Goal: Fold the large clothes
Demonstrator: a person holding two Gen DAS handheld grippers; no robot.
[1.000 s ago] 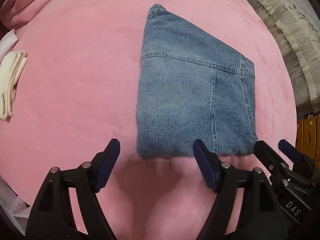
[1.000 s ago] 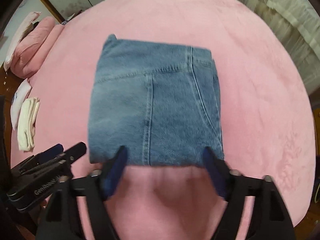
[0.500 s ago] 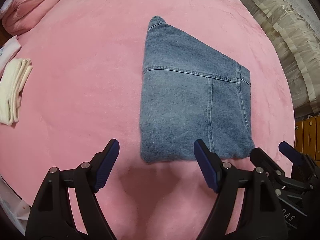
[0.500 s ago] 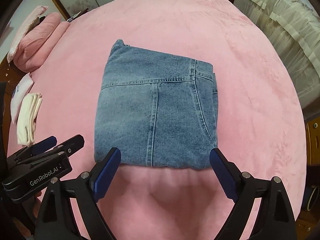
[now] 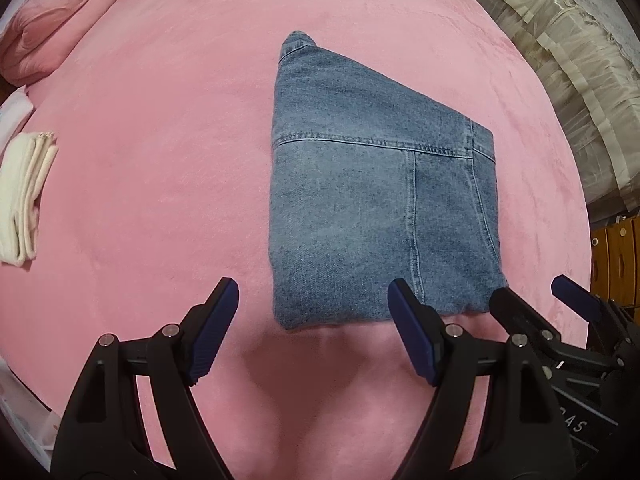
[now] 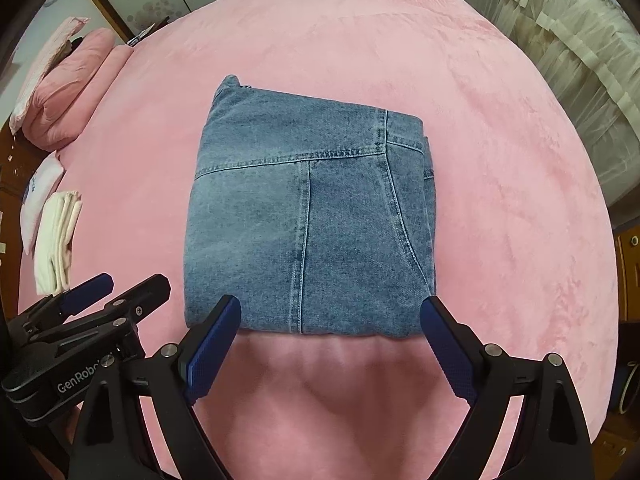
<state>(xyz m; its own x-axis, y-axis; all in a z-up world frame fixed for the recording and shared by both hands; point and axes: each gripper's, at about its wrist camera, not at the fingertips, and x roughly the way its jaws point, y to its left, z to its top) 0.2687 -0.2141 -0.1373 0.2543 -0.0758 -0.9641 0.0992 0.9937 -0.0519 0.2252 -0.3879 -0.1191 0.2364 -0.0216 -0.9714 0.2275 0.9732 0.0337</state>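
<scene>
Blue denim jeans (image 5: 380,208) lie folded into a compact rectangle on the pink bed cover (image 5: 160,160); they also show in the right wrist view (image 6: 308,224). My left gripper (image 5: 312,332) is open and empty, just short of the fold's near left corner. My right gripper (image 6: 332,340) is open and empty, its jaws spanning the fold's near edge without touching it. The right gripper also shows at the left view's right edge (image 5: 544,300), and the left gripper at the right view's lower left (image 6: 116,288).
Folded cream cloth (image 5: 24,200) lies at the bed's left edge, also in the right view (image 6: 58,236). A pink pillow (image 6: 64,92) sits at the far left. Beige frilled curtains (image 5: 560,60) hang to the right. Wooden drawers (image 5: 616,248) stand at the right.
Both grippers have pulled back and up from the folded jeans, so the jeans look smaller and farther away. The jeans have stayed in place.
</scene>
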